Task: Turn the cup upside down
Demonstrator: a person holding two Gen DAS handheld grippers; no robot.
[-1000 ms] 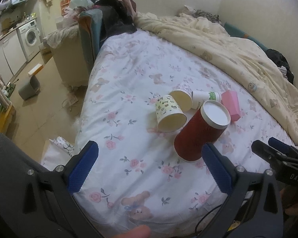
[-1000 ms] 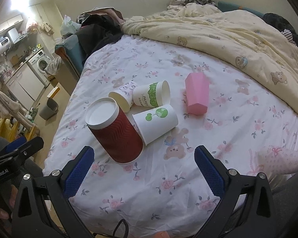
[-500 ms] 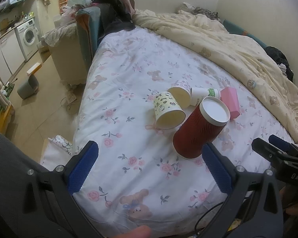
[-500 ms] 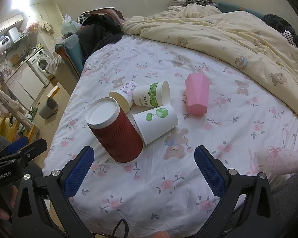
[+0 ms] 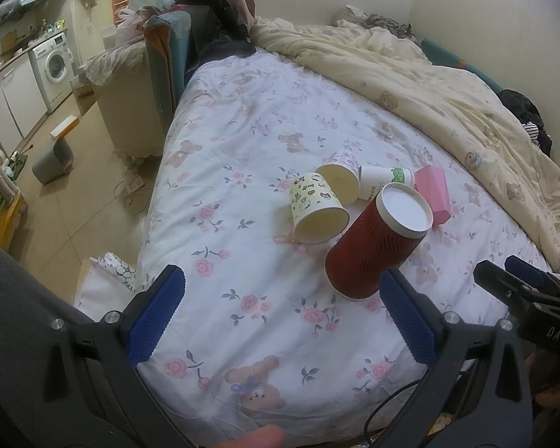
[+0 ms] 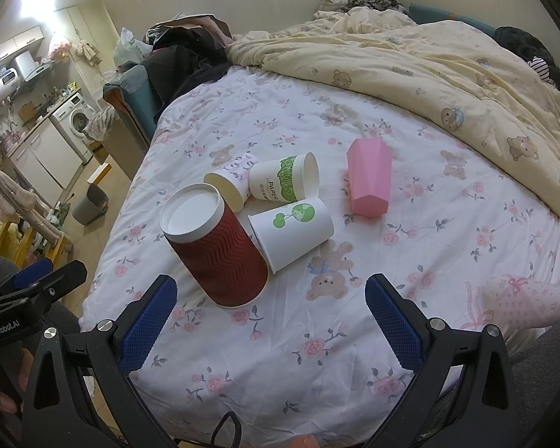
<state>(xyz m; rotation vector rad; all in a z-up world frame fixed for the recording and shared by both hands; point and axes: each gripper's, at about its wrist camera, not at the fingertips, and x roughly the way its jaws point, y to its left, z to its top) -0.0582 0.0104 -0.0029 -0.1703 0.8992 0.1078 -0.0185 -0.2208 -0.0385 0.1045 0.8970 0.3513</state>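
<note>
A red ribbed cup (image 5: pixel 373 246) (image 6: pixel 216 246) stands upside down on the floral bedsheet, white base up. Around it several paper cups lie on their sides: a yellow cartoon-print cup (image 5: pixel 315 207), a cup with purple print (image 6: pixel 231 181), a white cup with a green leaf band (image 6: pixel 283 181) and a white cup with a green tree logo (image 6: pixel 293 229). A pink faceted cup (image 6: pixel 367 183) (image 5: pixel 433 194) stands mouth down to the right. My left gripper (image 5: pixel 280 317) and my right gripper (image 6: pixel 268 321) are both open and empty, held short of the cups near the bed's front edge.
A cream bear-print duvet (image 6: pixel 429 67) covers the far and right side of the bed. Dark clothes (image 5: pixel 212 26) are piled at the headboard end. The floor with a grey bin (image 5: pixel 52 158) and a washing machine (image 5: pixel 54 63) lies to the left.
My left gripper has drawn back and tilted slightly, so the cups sit a little further off in its view. The right gripper and all cups have stayed still.
</note>
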